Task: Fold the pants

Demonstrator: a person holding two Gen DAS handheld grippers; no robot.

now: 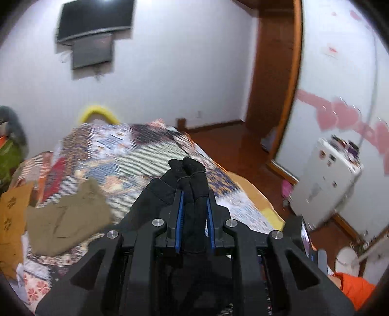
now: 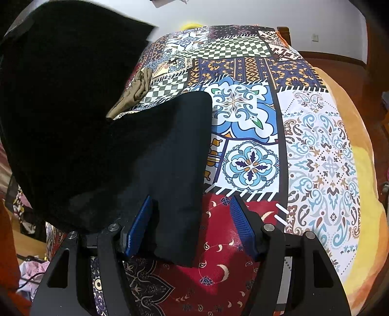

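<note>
a: what has the left gripper (image 1: 194, 192) got?

b: its blue pads are pinched on a bunched fold of the black pants (image 1: 192, 177), lifted above the patchwork bedspread (image 1: 136, 155). the cloth sticks out past the fingertips and hangs down between the fingers.

a: and the right gripper (image 2: 192, 201)?

b: its jaws stand well apart, low over the bed. a flat end of the black pants (image 2: 170, 158) lies between them; the left pad (image 2: 138, 228) is against the cloth, the right pad (image 2: 240, 226) is clear of it over a red patch of the bedspread (image 2: 316, 145). it grips nothing.

a: where is the rest of the pants?

b: in the right wrist view a big black sheet of them rises at the upper left and blocks most of that side.

a: what else is around?

b: an olive-brown garment (image 1: 68, 218) lies on the bed left of the left gripper, showing crumpled beside the black sheet in the right wrist view (image 2: 136, 90). tan cloth (image 1: 12, 218) sits at the left edge. a yellow curved thing (image 1: 97, 113) peeks over the far end of the bed. two dark screens (image 1: 94, 19) hang on the white wall, a wooden door frame (image 1: 289, 85) stands to the right, with a white appliance (image 1: 325, 179) on the wooden floor (image 1: 231, 145). an orange sleeve (image 1: 352, 286) shows at lower right.
</note>
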